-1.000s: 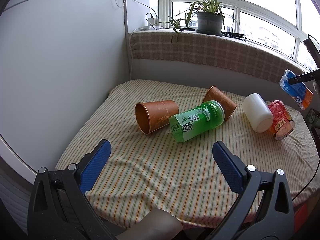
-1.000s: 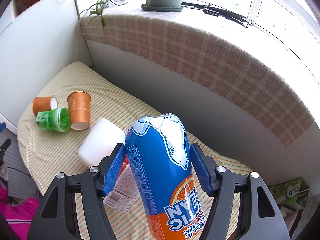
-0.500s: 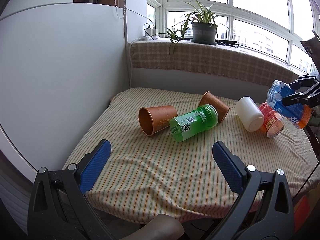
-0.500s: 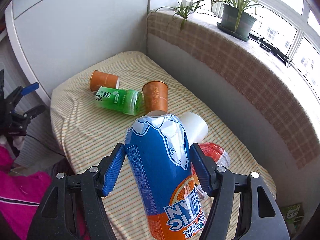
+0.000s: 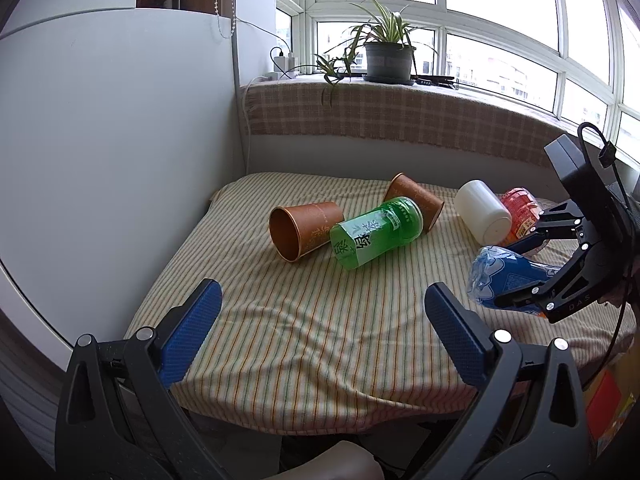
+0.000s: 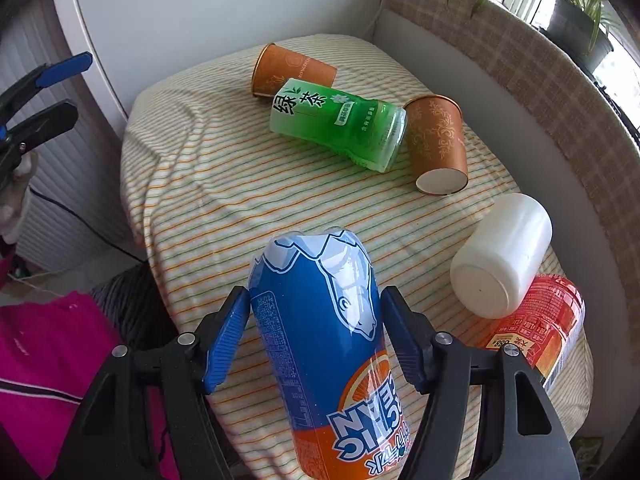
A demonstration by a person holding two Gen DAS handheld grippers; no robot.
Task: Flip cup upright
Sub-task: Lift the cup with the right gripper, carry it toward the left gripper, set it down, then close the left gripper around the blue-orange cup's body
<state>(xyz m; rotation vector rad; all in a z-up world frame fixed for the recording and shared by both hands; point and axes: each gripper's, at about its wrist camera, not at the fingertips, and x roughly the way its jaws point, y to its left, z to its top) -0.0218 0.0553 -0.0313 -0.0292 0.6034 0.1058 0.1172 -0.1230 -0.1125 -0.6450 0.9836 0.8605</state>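
My right gripper (image 6: 316, 320) is shut on a blue and orange cup (image 6: 328, 344) with a polar bear print, held above the striped table's front right; it also shows in the left wrist view (image 5: 504, 276). Lying on their sides on the table are a green tea cup (image 5: 376, 232), two brown paper cups (image 5: 306, 228) (image 5: 416, 200), a white cup (image 5: 482, 216) and a red cup (image 5: 520, 212). My left gripper (image 5: 320, 328) is open and empty, above the table's front edge, apart from every cup.
The striped cloth table (image 5: 304, 320) is bounded by a white wall on the left and a checked ledge (image 5: 400, 116) with a potted plant (image 5: 388, 56) behind. Pink fabric (image 6: 44, 360) lies off the table's front.
My right gripper has carried the blue cup down and inward over the table's front right, turning to face the cups. My left gripper stays open and has drawn back a little.
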